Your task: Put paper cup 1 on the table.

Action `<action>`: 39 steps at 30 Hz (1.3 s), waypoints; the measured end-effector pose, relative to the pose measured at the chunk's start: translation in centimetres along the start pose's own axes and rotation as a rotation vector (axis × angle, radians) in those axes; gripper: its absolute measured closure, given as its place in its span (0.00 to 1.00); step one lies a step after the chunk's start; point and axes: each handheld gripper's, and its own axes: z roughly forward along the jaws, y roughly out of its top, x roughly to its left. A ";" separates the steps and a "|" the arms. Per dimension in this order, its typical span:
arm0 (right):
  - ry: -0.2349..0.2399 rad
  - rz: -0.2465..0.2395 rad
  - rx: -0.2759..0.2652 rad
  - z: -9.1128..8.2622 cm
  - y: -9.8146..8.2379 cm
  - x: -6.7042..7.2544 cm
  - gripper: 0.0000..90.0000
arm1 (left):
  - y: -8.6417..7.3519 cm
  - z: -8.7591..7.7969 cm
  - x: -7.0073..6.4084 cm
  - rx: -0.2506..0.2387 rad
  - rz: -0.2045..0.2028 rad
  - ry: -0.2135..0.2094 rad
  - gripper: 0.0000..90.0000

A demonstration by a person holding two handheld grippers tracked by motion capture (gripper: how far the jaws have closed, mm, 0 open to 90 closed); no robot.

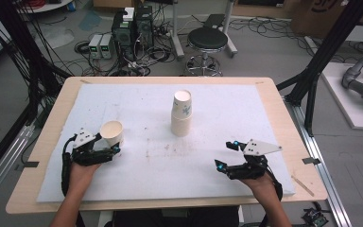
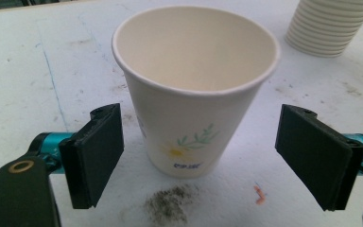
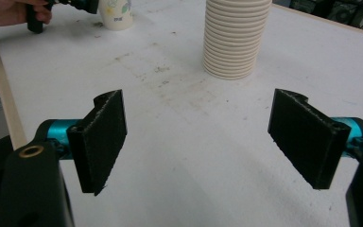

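The left gripper stands with jaws apart around the upright cup, pads clear of it; the right gripper gapes over bare mat, the stack beyond it.

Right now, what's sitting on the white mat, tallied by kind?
Single paper cup: 1
Stack of paper cups: 1 (how many cups it holds cannot be told)
Gripper: 2, left gripper and right gripper, both open
Total: 4
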 end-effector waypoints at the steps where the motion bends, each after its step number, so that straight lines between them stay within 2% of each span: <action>1: -0.004 0.009 0.000 -0.1 0.0 0.0 0.23 | 0.0 -0.4 0.0 -0.011 -0.005 -0.004 0.18; 5: -0.022 0.006 0.003 -0.4 -0.2 -0.2 0.23 | 0.1 -2.0 -0.2 -0.067 -0.012 -0.018 0.18; 12: -0.055 0.020 -0.003 -0.9 -0.4 -0.8 0.23 | 0.8 -4.1 -0.5 -0.236 -0.049 -0.075 0.18; 15: -0.063 0.037 -0.010 -1.0 -0.5 -1.1 0.23 | 1.4 -4.7 -0.7 -0.307 -0.034 -0.106 0.18; 18: -0.080 0.040 -0.004 -1.1 -0.5 -1.3 0.23 | 1.8 -4.9 -0.9 -0.341 -0.029 -0.135 0.18; 22: -0.095 0.038 -0.010 -1.4 -0.5 -1.4 0.23 | 2.0 -4.7 -1.4 -0.347 -0.016 -0.177 0.18; 23: -0.101 0.037 -0.016 -1.5 -0.5 -1.4 0.23 | 2.1 -4.5 -1.6 -0.344 -0.010 -0.200 0.18; 27: -0.118 0.024 -0.031 -1.8 -0.3 -1.5 0.23 | 2.2 -4.2 -2.3 -0.330 0.009 -0.225 0.18; 32: -0.131 0.038 -0.046 -1.9 -0.1 -1.7 0.23 | 2.3 -4.2 -2.7 -0.327 0.025 -0.235 0.18; 39: -0.134 0.054 -0.050 -2.0 -0.2 -1.8 0.23 | 2.3 -4.1 -3.0 -0.326 0.026 -0.252 0.18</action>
